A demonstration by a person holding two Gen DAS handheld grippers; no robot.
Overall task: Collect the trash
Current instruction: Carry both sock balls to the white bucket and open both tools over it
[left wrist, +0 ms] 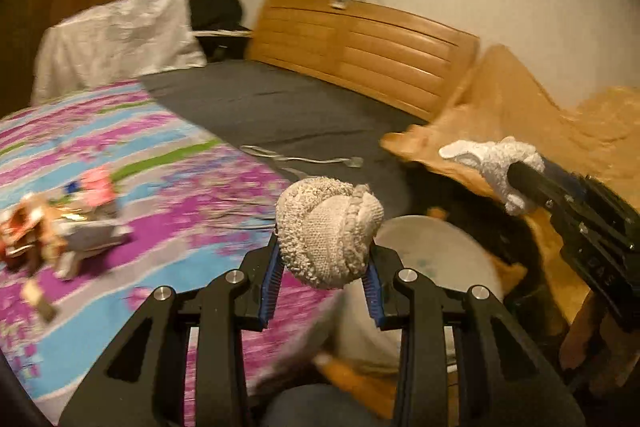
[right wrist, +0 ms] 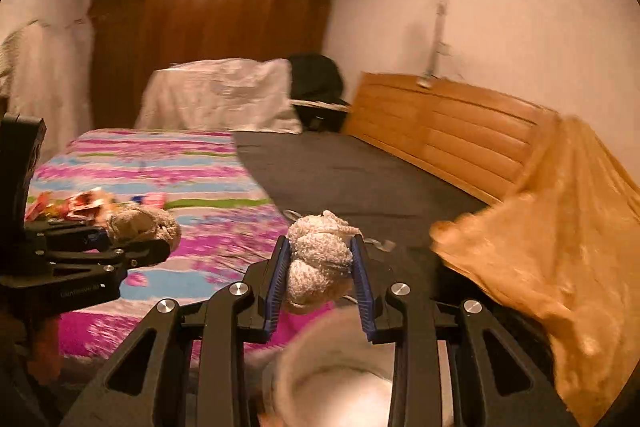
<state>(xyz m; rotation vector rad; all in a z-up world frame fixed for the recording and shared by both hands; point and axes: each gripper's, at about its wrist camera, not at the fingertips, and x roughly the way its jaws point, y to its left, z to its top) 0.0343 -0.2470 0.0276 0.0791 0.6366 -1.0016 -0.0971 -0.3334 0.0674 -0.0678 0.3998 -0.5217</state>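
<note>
Both tools are loaded: my left tool (left wrist: 326, 263) pinches a beige wad (left wrist: 330, 231), my right tool (right wrist: 322, 275) a fuzzy wad (right wrist: 320, 255), over a pale bin (left wrist: 436, 255) beside the bed (left wrist: 180, 195). Wrappers (left wrist: 60, 223) near the bed's left edge remain, I judge.

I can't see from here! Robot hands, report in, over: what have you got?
Left tool shut on balled-up cloth. Right tool shut on fuzzy wad. White bin just below. Wrappers left on bedspread; nothing in the way.
</note>
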